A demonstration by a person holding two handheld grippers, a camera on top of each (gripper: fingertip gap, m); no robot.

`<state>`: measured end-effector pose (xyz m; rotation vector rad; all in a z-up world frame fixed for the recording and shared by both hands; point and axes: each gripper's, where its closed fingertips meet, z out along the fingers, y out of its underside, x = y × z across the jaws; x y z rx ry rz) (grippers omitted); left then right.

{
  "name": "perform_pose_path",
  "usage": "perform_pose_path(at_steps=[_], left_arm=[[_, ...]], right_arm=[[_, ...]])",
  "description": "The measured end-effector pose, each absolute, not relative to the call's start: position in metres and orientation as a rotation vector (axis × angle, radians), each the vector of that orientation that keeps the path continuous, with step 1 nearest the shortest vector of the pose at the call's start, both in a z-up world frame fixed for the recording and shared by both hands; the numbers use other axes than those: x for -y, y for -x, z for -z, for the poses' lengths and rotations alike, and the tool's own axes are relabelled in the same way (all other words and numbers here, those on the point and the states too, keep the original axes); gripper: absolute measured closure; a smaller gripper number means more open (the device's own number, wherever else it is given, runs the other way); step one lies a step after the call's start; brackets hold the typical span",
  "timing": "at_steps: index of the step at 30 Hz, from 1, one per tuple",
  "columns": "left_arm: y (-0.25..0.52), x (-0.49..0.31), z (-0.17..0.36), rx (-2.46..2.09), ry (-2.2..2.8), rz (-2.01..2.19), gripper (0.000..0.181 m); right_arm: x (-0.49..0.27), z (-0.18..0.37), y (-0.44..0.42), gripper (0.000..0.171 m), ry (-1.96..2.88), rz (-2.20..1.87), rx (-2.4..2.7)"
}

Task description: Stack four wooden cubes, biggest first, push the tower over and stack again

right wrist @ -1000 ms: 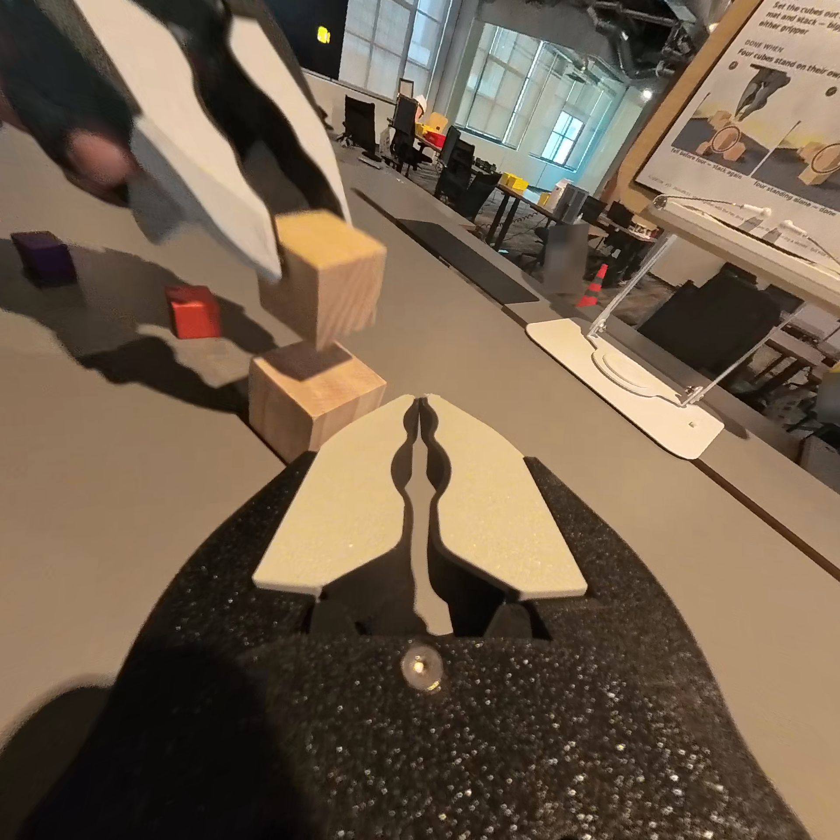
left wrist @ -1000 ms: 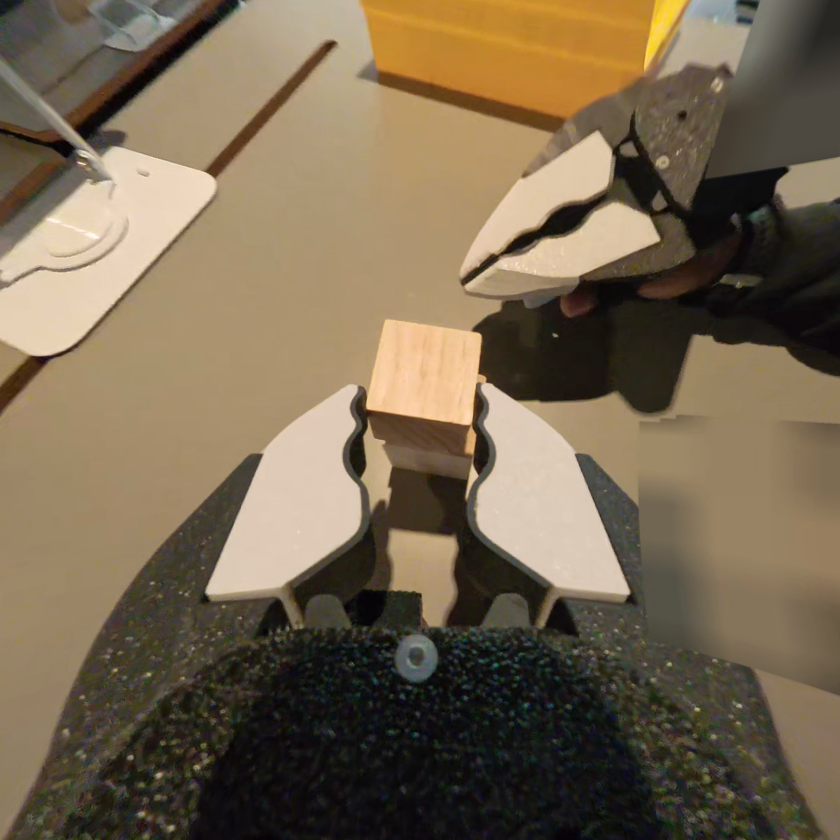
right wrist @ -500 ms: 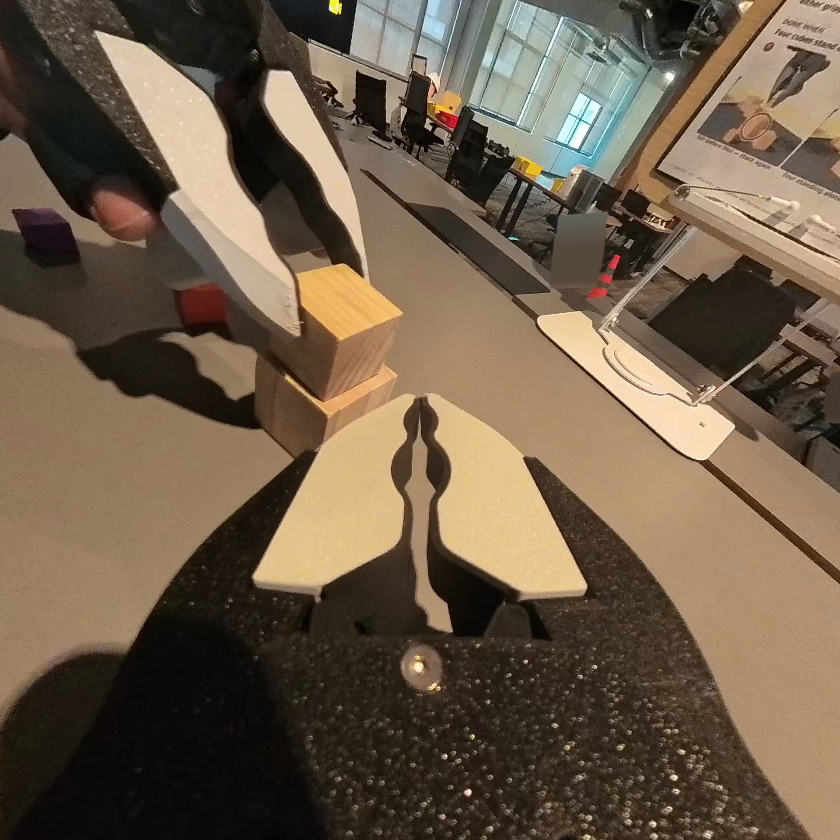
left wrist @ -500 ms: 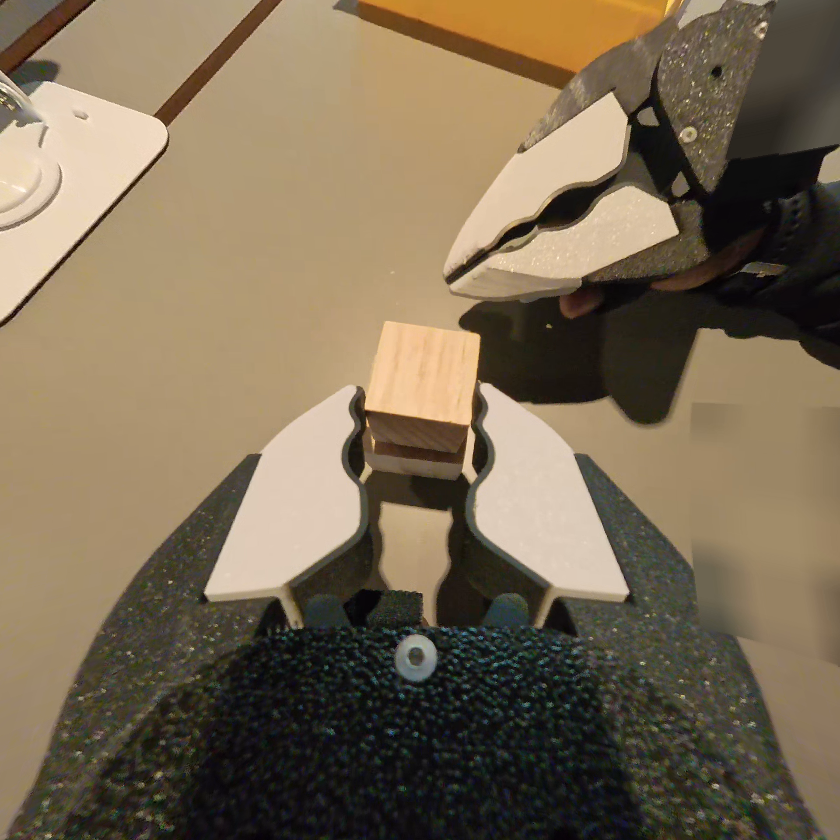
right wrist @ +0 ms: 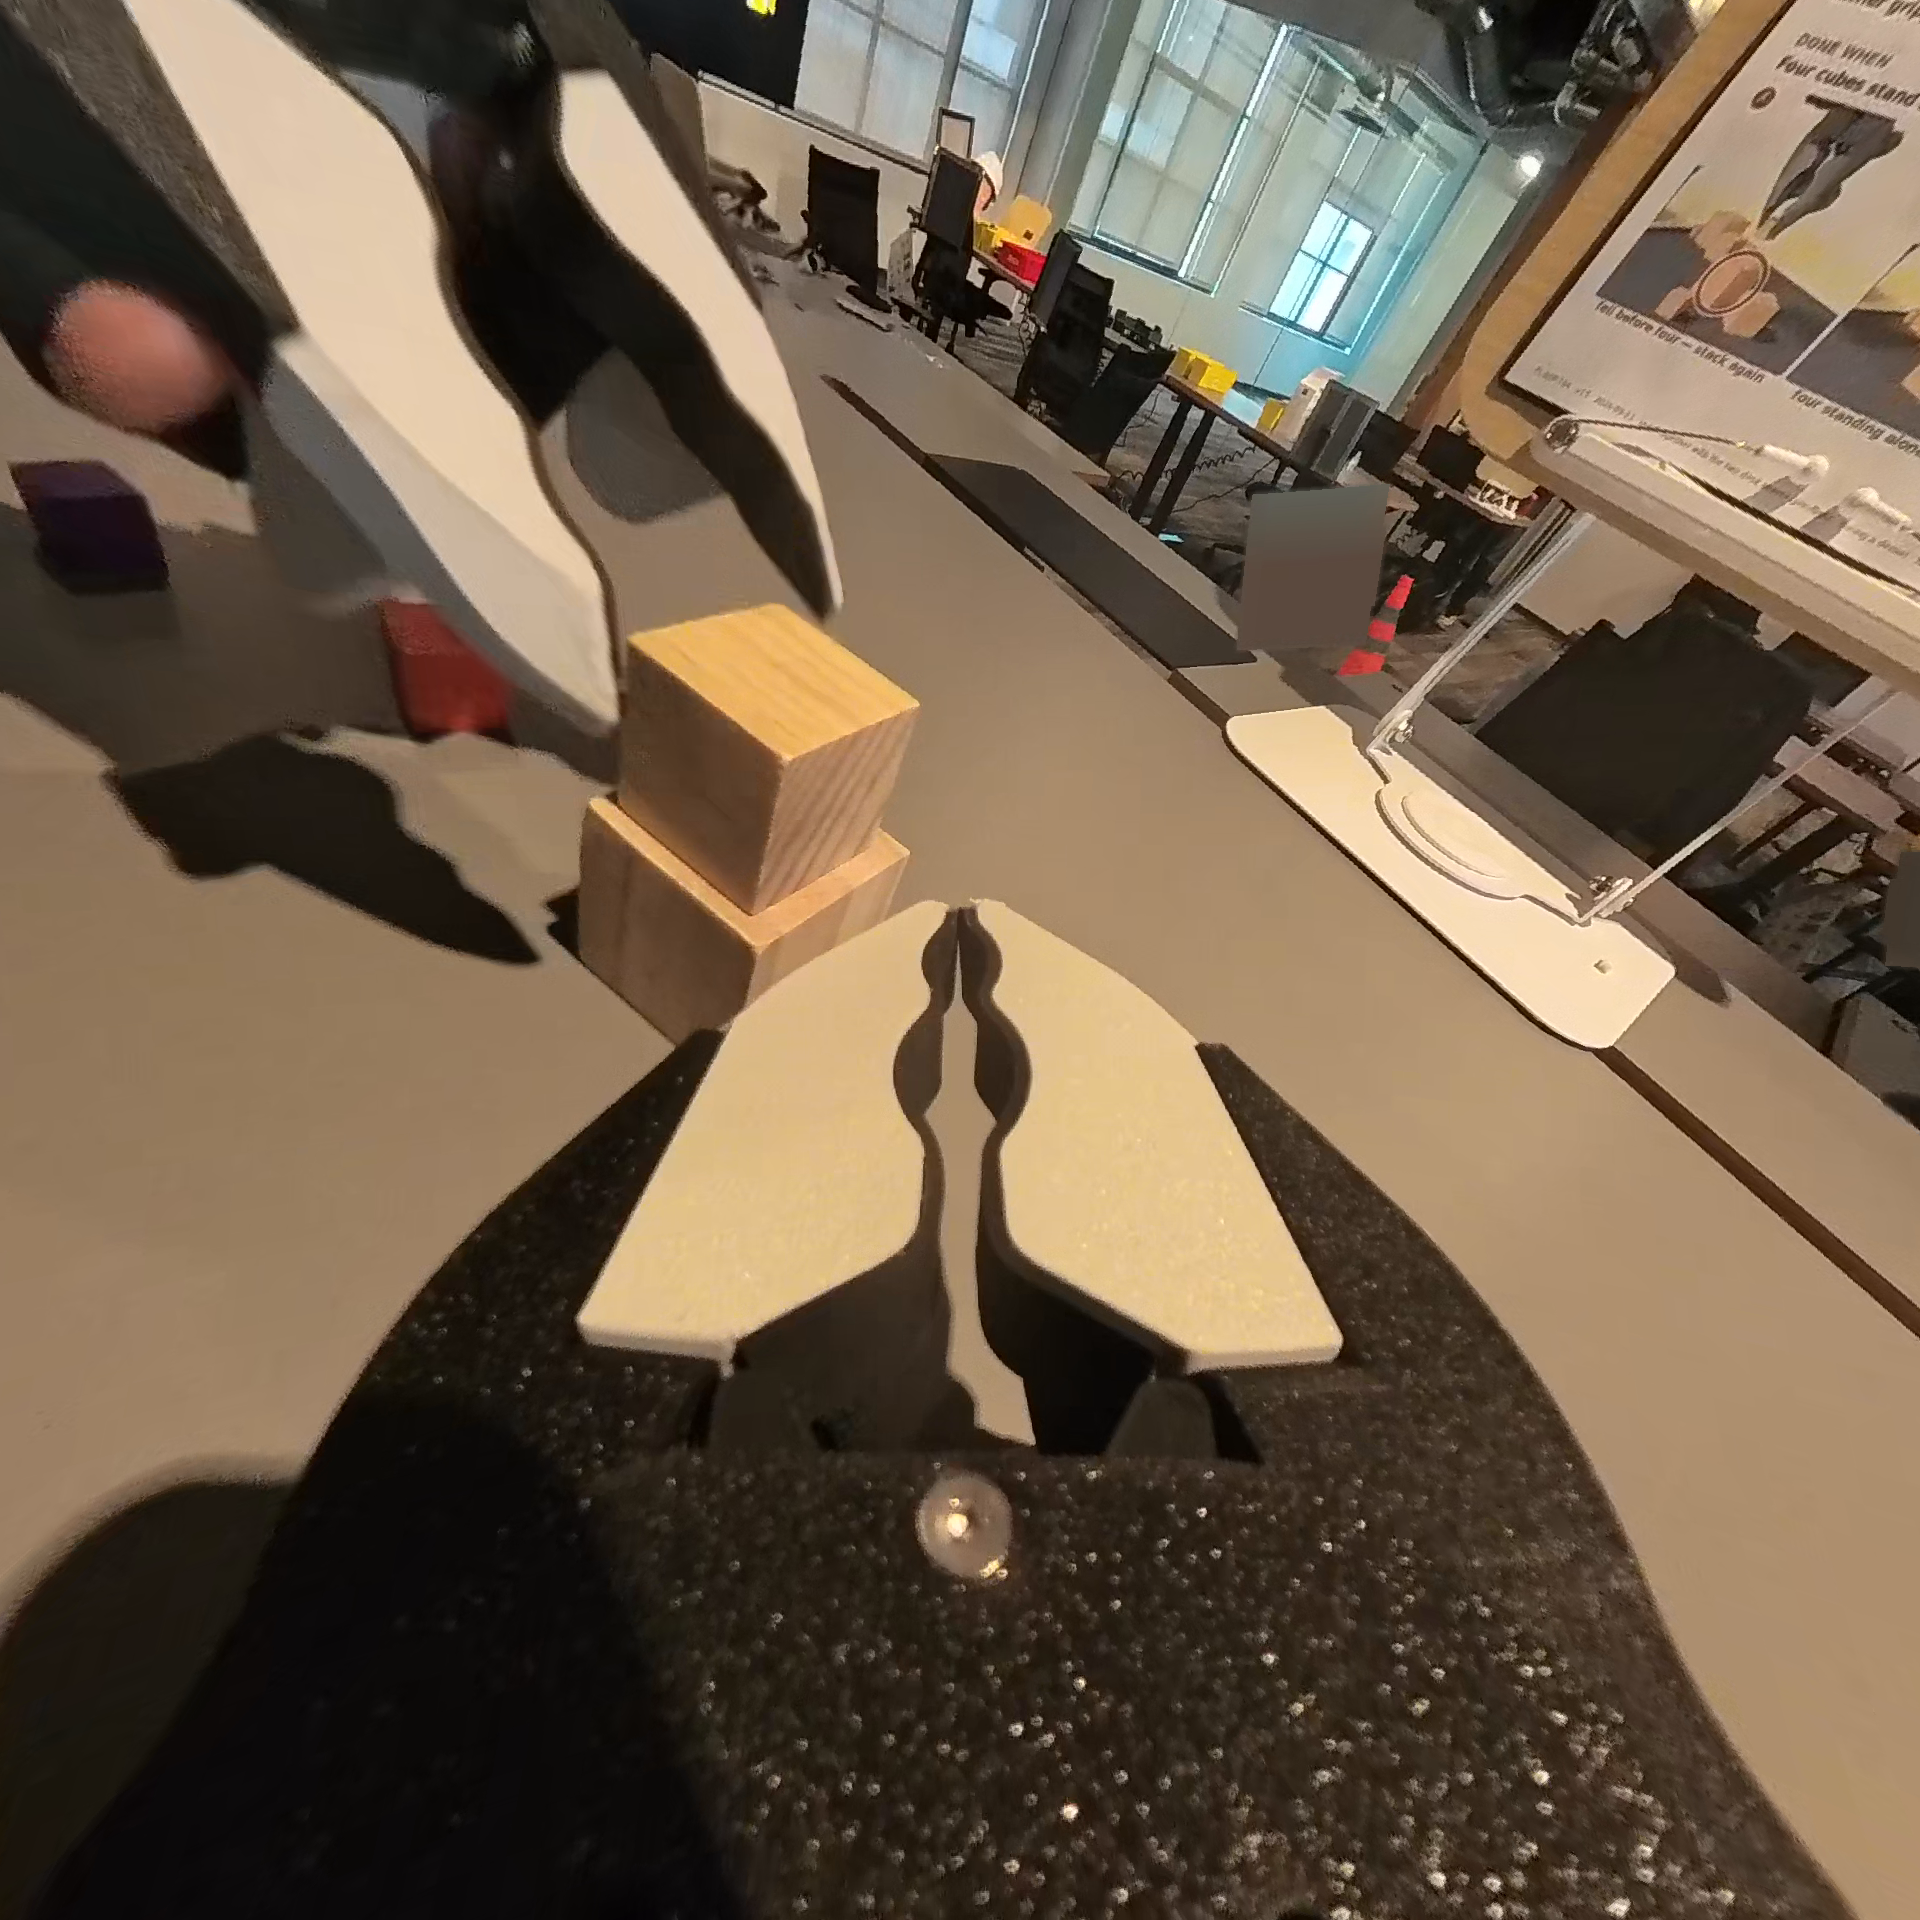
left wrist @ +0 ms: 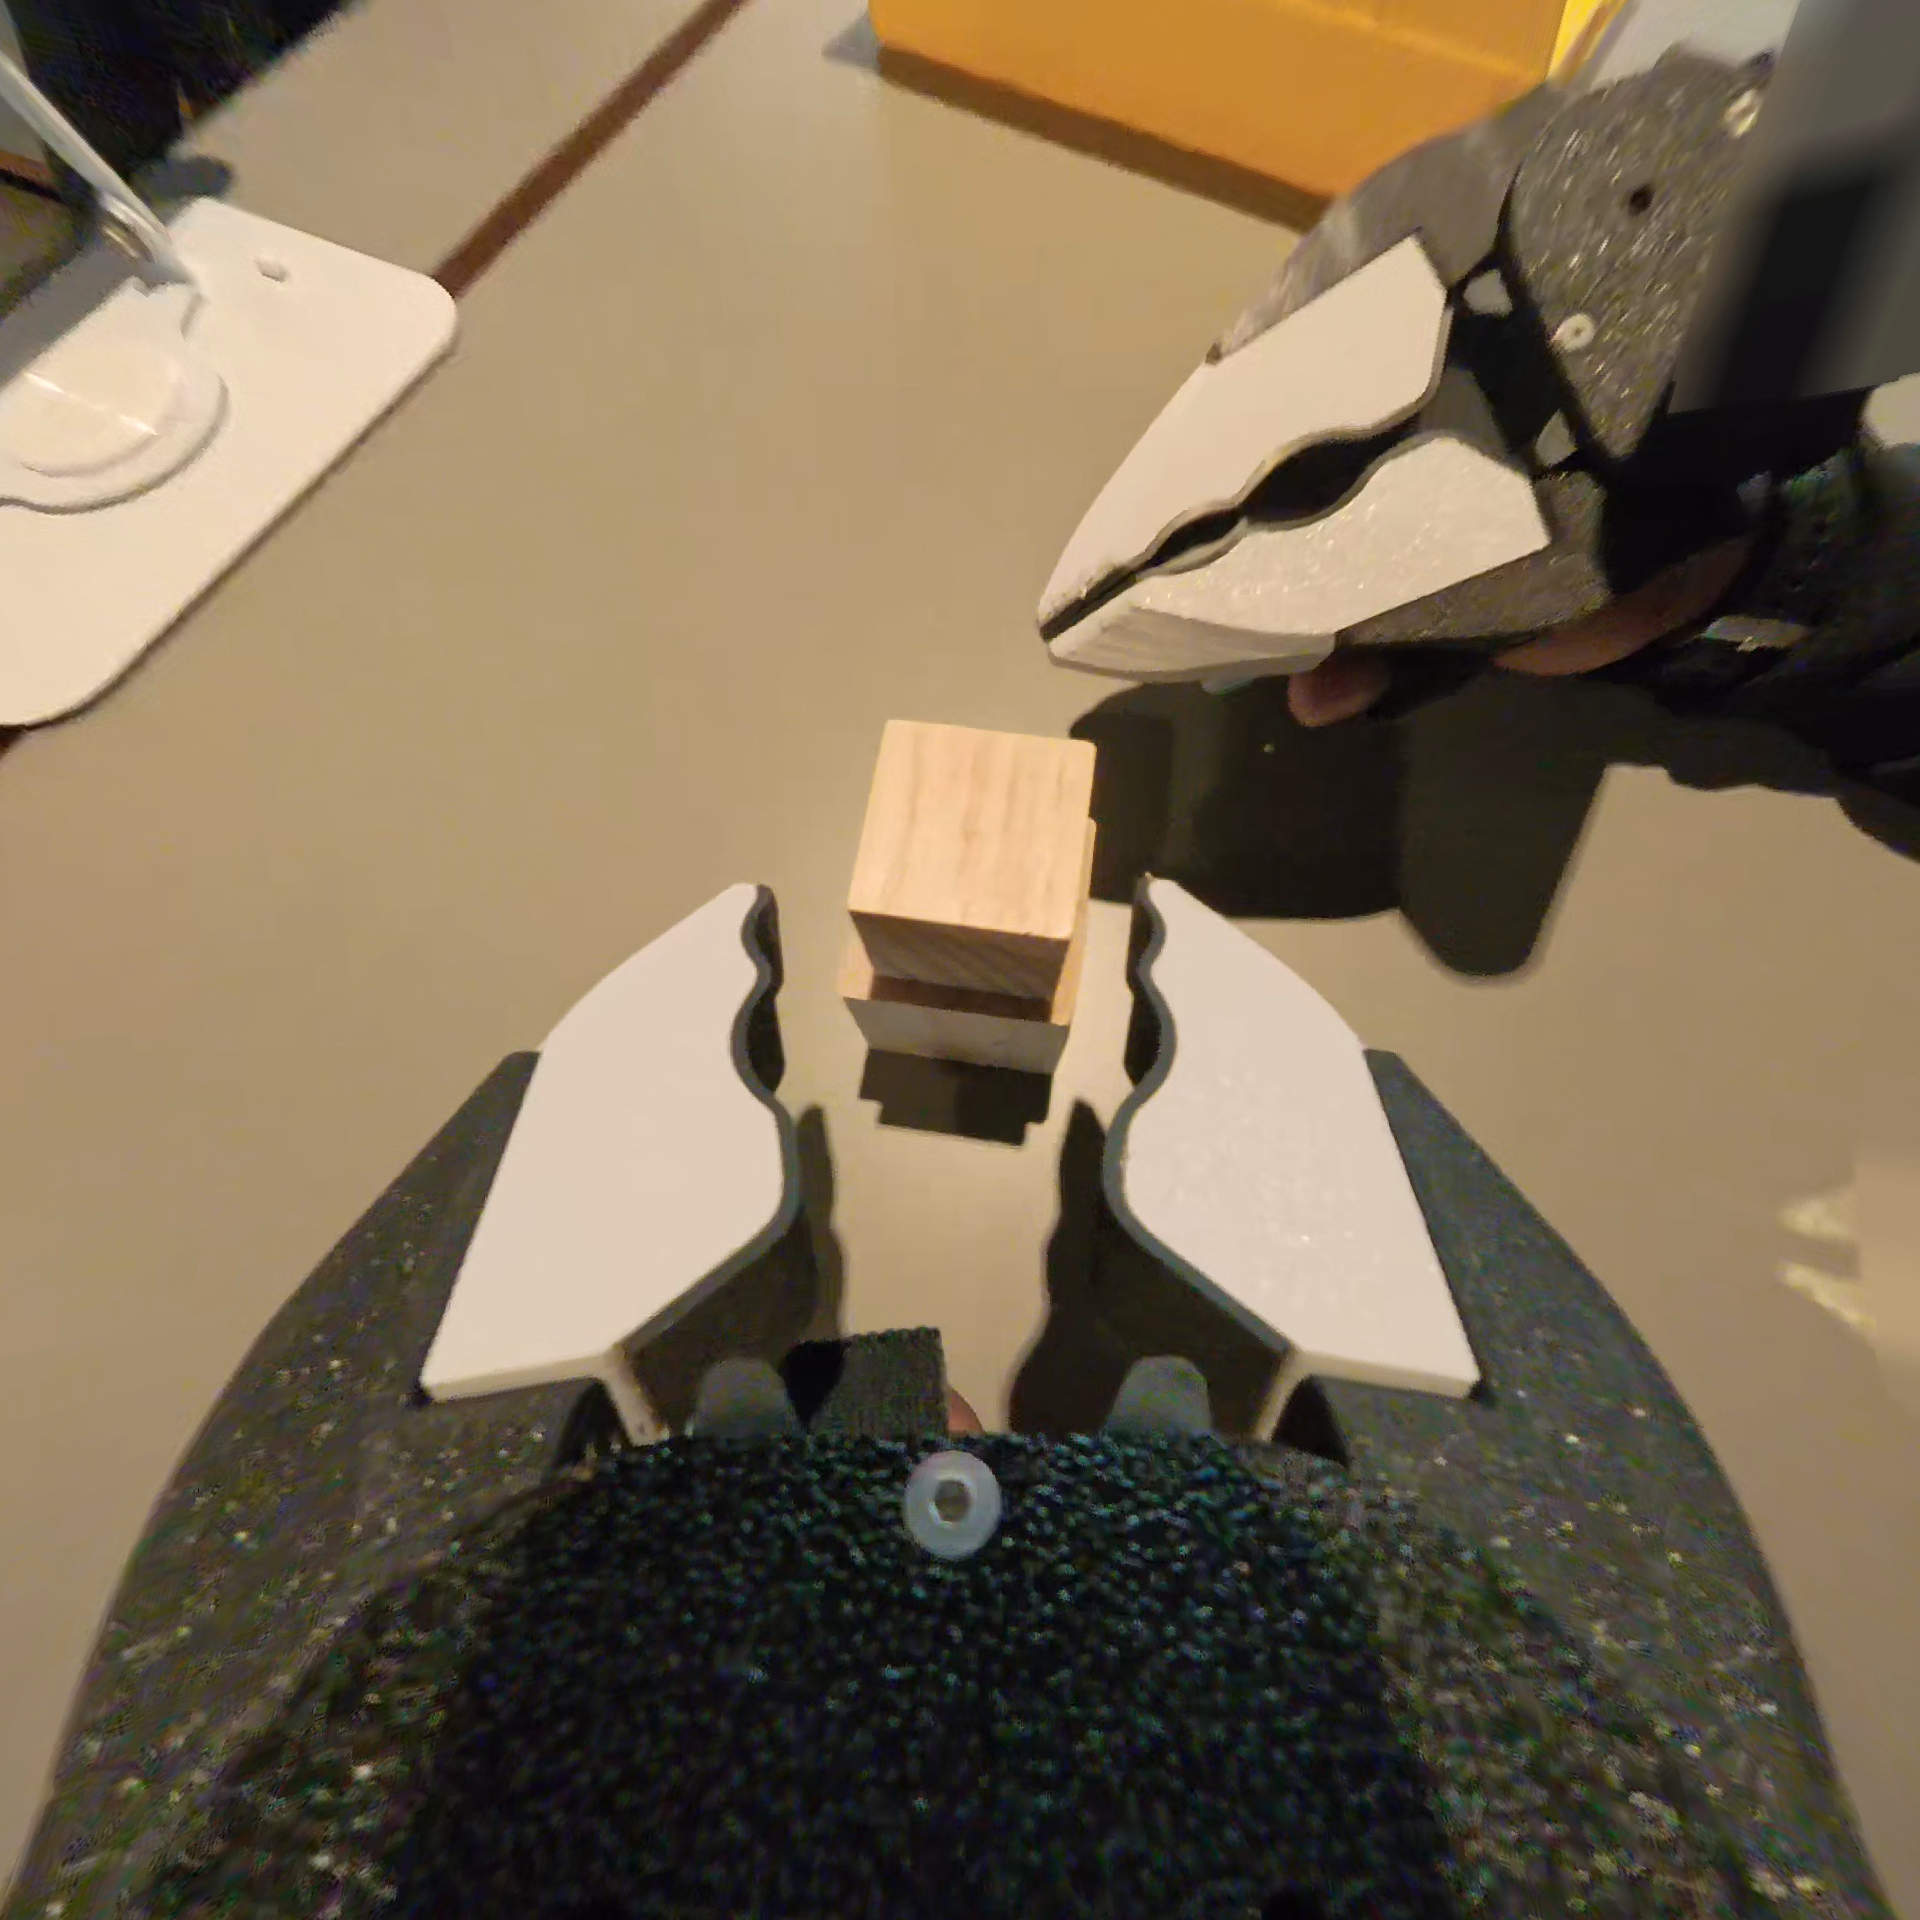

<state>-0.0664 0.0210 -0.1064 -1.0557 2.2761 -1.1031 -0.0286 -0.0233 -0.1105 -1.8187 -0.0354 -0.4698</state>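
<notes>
Dim warm light, hard dark shadows, blurred wide-angle edges.

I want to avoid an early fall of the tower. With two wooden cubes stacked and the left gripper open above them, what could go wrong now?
The upper cube sits off-centre on the lower cube, so later cubes may lean. The open left gripper fingers flank the stack closely and could clip it. The shut right gripper is also near its base.

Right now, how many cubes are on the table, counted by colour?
Plain light wooden cubes: 2, the smaller cube stacked on the larger cube
Red cube: 1
Dark purple cube: 1
Total: 4
</notes>
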Motion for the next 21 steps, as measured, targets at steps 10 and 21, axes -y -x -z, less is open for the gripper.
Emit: perform_pose_path(at_steps=[10,21], left_arm=[[0.093,-0.186,0.067,-1.504,1.074,1.135,0.122],[0.121,-0.220,0.084,-1.371,1.067,1.101,0.131]], right_arm=[[0.027,0.108,0.026,0.171,1.805,0.441,-0.018],[-0.051,0.095,0.149,0.154,1.959,0.195,0.265]])
